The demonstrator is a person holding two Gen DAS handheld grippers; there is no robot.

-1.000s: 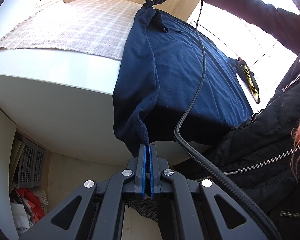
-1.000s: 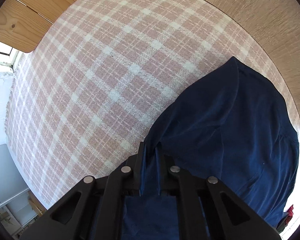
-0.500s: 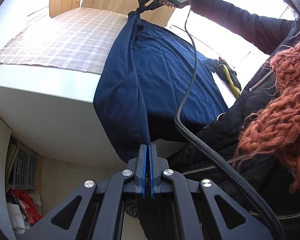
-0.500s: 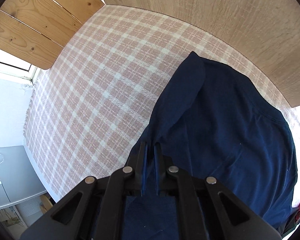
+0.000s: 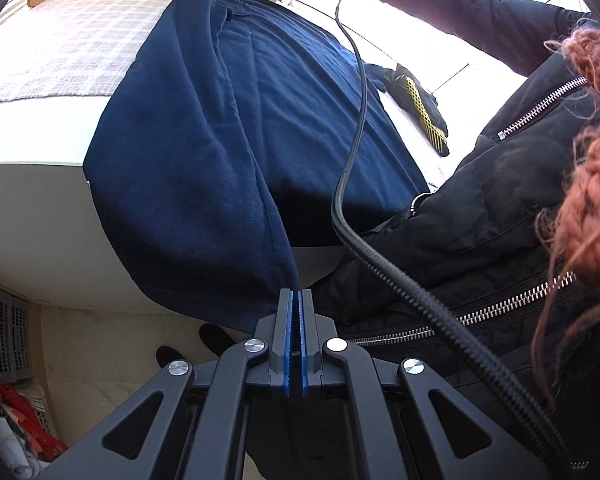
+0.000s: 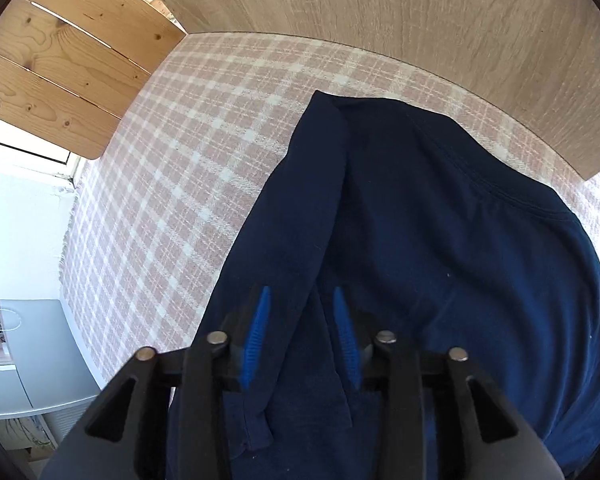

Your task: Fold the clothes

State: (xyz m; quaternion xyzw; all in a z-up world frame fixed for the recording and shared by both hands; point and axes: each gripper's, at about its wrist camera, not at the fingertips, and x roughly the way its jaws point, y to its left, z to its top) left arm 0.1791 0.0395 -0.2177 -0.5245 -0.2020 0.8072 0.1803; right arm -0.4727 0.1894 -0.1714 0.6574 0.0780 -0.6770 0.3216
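Checked pink cloth [image 5: 72, 52] covers a white table [image 5: 28, 132]; the navy garment [image 5: 220, 120] lies along it and hangs over the near edge, its hem pinched in the left gripper [image 5: 296, 300]. A grey crate [image 5: 4, 340] stands on the floor below, half cut off. From the right gripper [image 6: 300, 304], jaws opening, the garment's [image 6: 440, 260] folded edge lies loose between the pads before a wooden panel [image 6: 420, 20]; its lower part is hidden.
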